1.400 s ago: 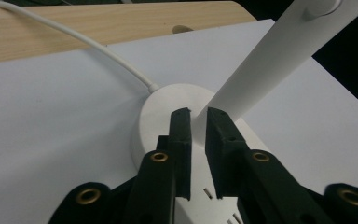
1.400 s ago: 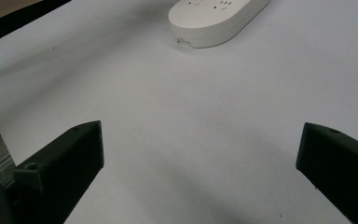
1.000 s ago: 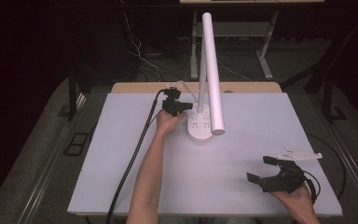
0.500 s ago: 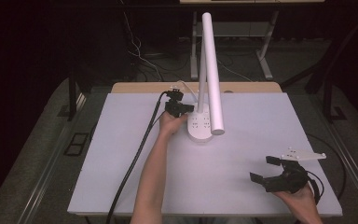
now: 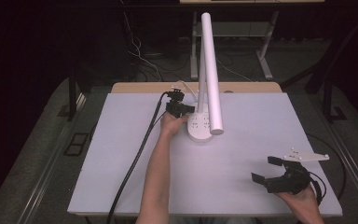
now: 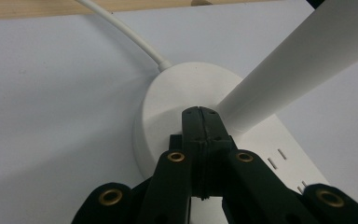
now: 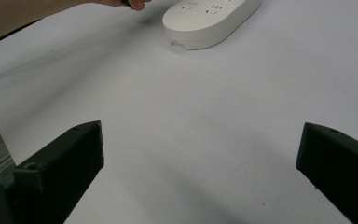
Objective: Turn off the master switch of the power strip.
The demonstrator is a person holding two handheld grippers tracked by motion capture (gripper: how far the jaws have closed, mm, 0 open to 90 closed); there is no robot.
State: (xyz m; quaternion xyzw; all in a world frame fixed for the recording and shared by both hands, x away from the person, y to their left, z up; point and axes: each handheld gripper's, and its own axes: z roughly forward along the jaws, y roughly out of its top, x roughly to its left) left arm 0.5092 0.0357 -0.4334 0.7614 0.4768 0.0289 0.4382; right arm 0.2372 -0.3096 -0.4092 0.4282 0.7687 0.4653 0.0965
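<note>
Left gripper [image 5: 189, 110] at lamp base [image 5: 200, 128], white tabletop [image 5: 121, 154], dark room.

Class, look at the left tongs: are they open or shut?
Shut. In the left gripper view, the left tongs show both black jaws pressed together, tips against the lamp base.

This looks like a lab or recording workspace rather than a home. A plain white table [image 5: 121, 154] with a bare wooden far edge stands alone on grey carpeted floor [image 5: 42, 140], and the surroundings beyond it fall away into darkness, as under staged lighting. Loose cables [image 5: 137, 51] lie across the floor at the far side, near the metal legs of another table or frame [image 5: 263, 60]. On the left, a floor rail or track [image 5: 46, 172] runs alongside the table. A thick black cable [image 5: 135, 158] trails across the tabletop and off its near edge, which suits instrumented equipment.
</note>
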